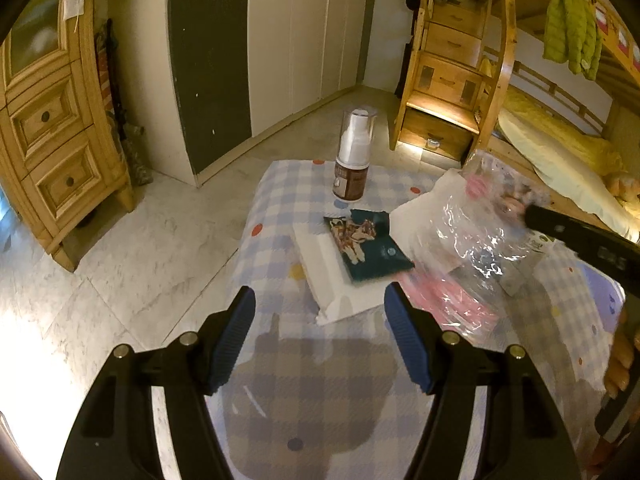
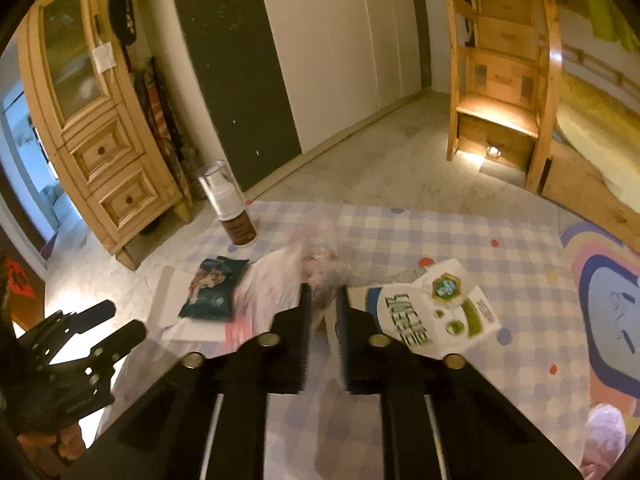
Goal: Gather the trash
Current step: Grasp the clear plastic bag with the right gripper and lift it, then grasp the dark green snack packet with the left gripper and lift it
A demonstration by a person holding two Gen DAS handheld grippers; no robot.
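- Presently on the checked blanket [image 1: 280,208]: a pump bottle [image 1: 354,156], a dark snack packet [image 1: 366,244], a white tissue sheet [image 1: 324,268], a clear plastic bag [image 1: 476,232] and a white-and-green wrapper [image 2: 436,312].
- Pump bottle: upright at the far edge of the blanket, apart from the rest, untouched.
- Dark snack packet: flat, lying partly on the white tissue sheet, just beside the bag; not yet picked up.
- White tissue sheet: spread under the packet, one corner toward the left gripper; untouched.
- Clear plastic bag: crumpled and raised from the cloth at its upper part, with pink print showing through; probably the receptacle for the trash, though that is a judgement.
- White-and-green wrapper: flat on the blanket just beside the right gripper's fingers, loose.
- Left gripper [image 1: 320,340]: jaws wide, nothing between them, poised over bare blanket near the tissue's corner.
- Right gripper [image 2: 322,304]: jaws drawn narrow, pinched on the bag's blurred edge at the fingertips.
- Progress: early. Only the bag is in hand; whether anything lies inside it cannot be told. Packet, tissue and wrapper remain to be gathered; whether the bottle counts as trash is unclear.
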